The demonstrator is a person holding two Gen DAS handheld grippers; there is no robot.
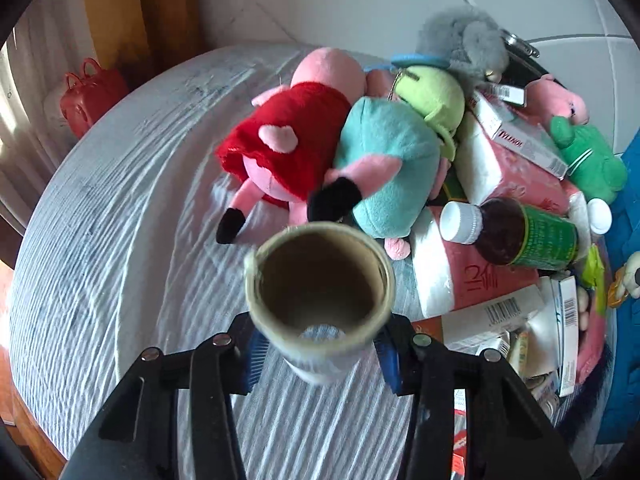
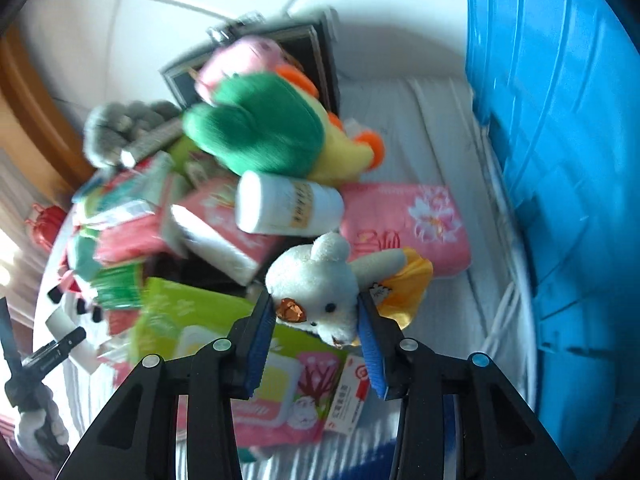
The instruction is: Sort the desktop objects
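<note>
The left tongs point(image 1: 320, 354) are pinching a cardboard tape roll point(image 1: 320, 300), their blue pads pressing on its lower sides so the jaws are standing only partly apart. The roll is being held with its open end facing the camera, above the striped grey-white cloth point(image 1: 120, 240) covering the bench. Just beyond the roll, a plush pig in a red dress point(image 1: 280, 148) and a plush pig in a teal outfit point(image 1: 384, 168) are lying side by side on the cloth. To their right a brown bottle with a white cap and green label point(image 1: 516, 234) is resting on its side atop pink tissue packs point(image 1: 480, 280).

The right tongs point(image 2: 318, 340) are gripping a small white plush bear point(image 2: 320, 284) by the head, one blue pad against each side of it, the jaws partly closed. The bear, with a yellow cloth at its back, is sitting over a green and pink wet-wipe pack point(image 2: 200, 320) at the near edge of the pile. Behind it a white bottle point(image 2: 288, 204) is lying on its side, and a green plush toy point(image 2: 260, 136) is lying blurred on top of the heap. A blue plastic bin point(image 2: 560, 160) is standing just right of the pile.
</note>
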